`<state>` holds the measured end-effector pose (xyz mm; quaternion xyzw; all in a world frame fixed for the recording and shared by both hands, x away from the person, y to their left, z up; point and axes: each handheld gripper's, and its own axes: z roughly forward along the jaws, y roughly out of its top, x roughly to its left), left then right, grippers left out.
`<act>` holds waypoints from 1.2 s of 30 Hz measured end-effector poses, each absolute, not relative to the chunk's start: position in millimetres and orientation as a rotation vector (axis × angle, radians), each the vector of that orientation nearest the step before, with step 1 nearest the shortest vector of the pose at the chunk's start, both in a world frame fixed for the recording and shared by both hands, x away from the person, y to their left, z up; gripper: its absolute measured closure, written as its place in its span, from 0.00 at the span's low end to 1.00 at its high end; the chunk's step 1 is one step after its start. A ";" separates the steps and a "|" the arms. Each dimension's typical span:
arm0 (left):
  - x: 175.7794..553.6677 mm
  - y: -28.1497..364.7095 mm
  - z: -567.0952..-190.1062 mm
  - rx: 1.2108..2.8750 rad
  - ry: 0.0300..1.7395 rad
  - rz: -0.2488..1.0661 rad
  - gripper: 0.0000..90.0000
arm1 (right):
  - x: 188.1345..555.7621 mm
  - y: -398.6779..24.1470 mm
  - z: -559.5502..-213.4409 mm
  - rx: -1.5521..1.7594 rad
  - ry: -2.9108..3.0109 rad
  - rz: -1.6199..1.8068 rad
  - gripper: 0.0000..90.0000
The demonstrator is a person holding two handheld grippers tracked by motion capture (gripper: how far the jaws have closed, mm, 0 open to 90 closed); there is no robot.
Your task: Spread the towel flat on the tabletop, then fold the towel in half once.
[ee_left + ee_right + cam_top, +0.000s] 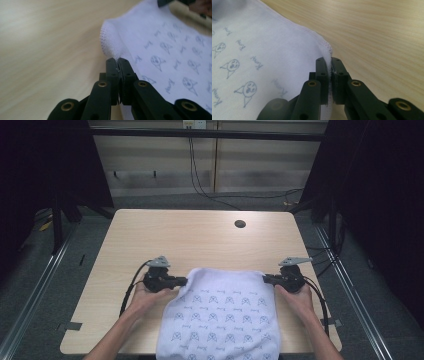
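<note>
Your left gripper [183,281] is clamped on the far-left corner of the white printed towel [220,315]. In the left gripper view the jaws are pressed together with the towel's knitted edge [110,47] pinched between the pads. No gap shows.

Your right gripper [266,279] is clamped likewise on the far-right corner. The right gripper view shows the stitched hem [327,51] running into the closed jaws, with cloth between the pads [322,75].

The towel lies flat on the near half of the wooden table [200,235], between your two hands. Its far edge spans the two grippers and its near end hangs over the near edge of the table. The cloth looks smooth, with a slight curl at the far-left corner.

Step in hand, by my judgement: both far corners are secured, and the towel is ready for a fold or a lift. No fold has been started yet.

The next move calls for both hands to travel together at the same pace, so the far edge stays taut and straight. If you fold, carry the corners up and toward the near end, and keep both grips firm until the edge is laid down. Uneven travel would skew the fold. The left corner's hold looks shallow, so watch it for slip.
</note>
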<state>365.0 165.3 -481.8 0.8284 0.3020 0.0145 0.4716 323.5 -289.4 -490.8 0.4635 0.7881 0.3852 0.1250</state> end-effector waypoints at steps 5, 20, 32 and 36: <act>374.7 187.9 -476.6 1.998 0.790 0.101 0.98 | 327.8 -292.3 -487.6 1.371 2.274 1.177 0.96; 402.4 198.4 -480.9 1.944 0.882 0.063 0.98 | 360.5 -293.0 -472.1 1.375 2.203 1.331 0.96; 416.3 202.8 -448.0 1.865 0.873 0.134 0.99 | 383.0 -293.2 -428.1 1.300 2.183 1.385 0.97; 430.4 202.9 -411.1 1.871 0.866 0.231 0.99 | 396.9 -295.7 -404.0 1.282 2.136 1.405 0.97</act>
